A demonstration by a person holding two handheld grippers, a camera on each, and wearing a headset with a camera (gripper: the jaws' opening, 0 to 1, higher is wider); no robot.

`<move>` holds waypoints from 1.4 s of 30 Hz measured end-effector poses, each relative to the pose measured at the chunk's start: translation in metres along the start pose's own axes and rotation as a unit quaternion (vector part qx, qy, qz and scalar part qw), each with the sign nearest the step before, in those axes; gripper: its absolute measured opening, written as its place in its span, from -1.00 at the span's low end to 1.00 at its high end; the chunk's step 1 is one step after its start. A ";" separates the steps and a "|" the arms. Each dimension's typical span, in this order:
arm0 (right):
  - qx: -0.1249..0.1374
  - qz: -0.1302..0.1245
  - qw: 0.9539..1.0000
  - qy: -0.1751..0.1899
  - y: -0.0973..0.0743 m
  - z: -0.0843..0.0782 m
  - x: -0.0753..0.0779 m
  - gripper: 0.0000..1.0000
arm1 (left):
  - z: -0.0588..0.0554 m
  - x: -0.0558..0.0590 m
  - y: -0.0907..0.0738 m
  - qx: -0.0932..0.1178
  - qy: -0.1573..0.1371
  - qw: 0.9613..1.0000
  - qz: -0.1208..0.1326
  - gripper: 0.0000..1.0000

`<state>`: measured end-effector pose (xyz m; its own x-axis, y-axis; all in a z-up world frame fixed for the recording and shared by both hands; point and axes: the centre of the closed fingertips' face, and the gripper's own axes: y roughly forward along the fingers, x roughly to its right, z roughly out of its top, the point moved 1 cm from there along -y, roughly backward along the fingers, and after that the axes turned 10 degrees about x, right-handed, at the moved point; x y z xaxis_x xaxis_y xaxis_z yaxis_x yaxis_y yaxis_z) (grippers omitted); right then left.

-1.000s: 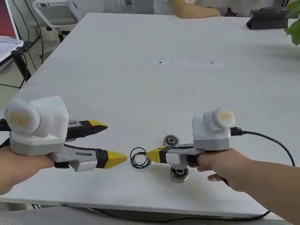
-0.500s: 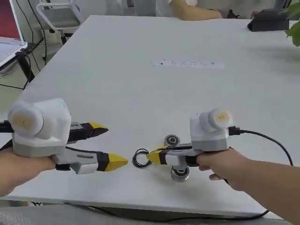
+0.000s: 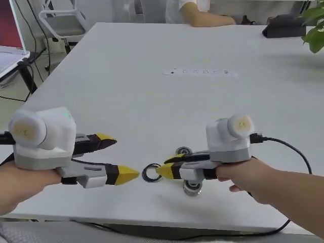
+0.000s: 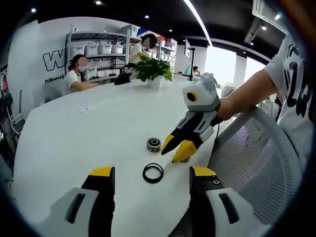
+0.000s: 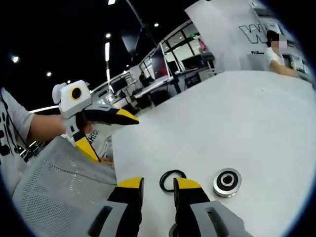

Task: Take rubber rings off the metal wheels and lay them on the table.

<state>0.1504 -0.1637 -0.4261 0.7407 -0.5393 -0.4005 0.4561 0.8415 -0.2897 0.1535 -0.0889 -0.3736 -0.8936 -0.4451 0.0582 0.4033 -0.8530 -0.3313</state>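
Black rubber rings (image 3: 150, 172) lie flat on the white table (image 3: 167, 106) between my two grippers. In the left gripper view the rings (image 4: 153, 173) sit just beyond my left gripper (image 4: 152, 172), which is wide open and empty. My right gripper (image 3: 164, 166) points left, its tips just right of the rings, jaws a little apart with nothing between them. One metal wheel (image 3: 183, 151) lies behind the right gripper and another wheel (image 3: 192, 188) sits under it. In the right gripper view the rings (image 5: 172, 180) are just ahead of the right gripper (image 5: 159, 183), the wheel (image 5: 227, 181) to their right.
A white power strip (image 3: 200, 72) lies mid-table. A person's arm (image 3: 202, 19) rests at the far edge, with a dark case (image 3: 283, 24) and a plant (image 3: 314, 30) at the far right. The near table edge runs just below both grippers. A chair (image 3: 63, 23) stands far left.
The view has shifted a little. The right gripper's jaws now stand slightly apart. Rings, wheels and the left gripper stay where they were.
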 end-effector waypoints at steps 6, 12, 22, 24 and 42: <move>0.000 0.005 0.999 -0.032 -0.013 0.007 -0.005 -0.41 | 0.006 -0.005 -0.008 0.006 -0.013 1.000 0.009 0.18; -0.002 0.004 0.998 -0.056 -0.029 0.009 -0.009 -0.25 | 0.008 0.000 -0.014 0.002 -0.005 1.000 0.009 0.19; 0.010 -0.009 0.997 -0.077 -0.058 0.015 -0.009 -0.05 | 0.005 0.013 -0.016 -0.010 0.011 1.000 0.002 0.21; 0.015 -0.014 0.997 -0.079 -0.062 0.018 -0.008 0.01 | 0.006 0.015 -0.017 -0.012 0.017 1.000 0.001 0.22; 0.041 -0.088 0.991 -0.087 -0.129 0.016 0.008 0.27 | 0.010 0.019 -0.027 -0.001 0.005 1.000 0.013 0.27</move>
<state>0.1057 -0.2762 -0.3780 0.7172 -0.6697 -0.1925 0.6187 0.7391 -0.2662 0.1278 -0.0770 -0.3541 -0.8846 -0.4647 0.0397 0.4264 -0.8404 -0.3344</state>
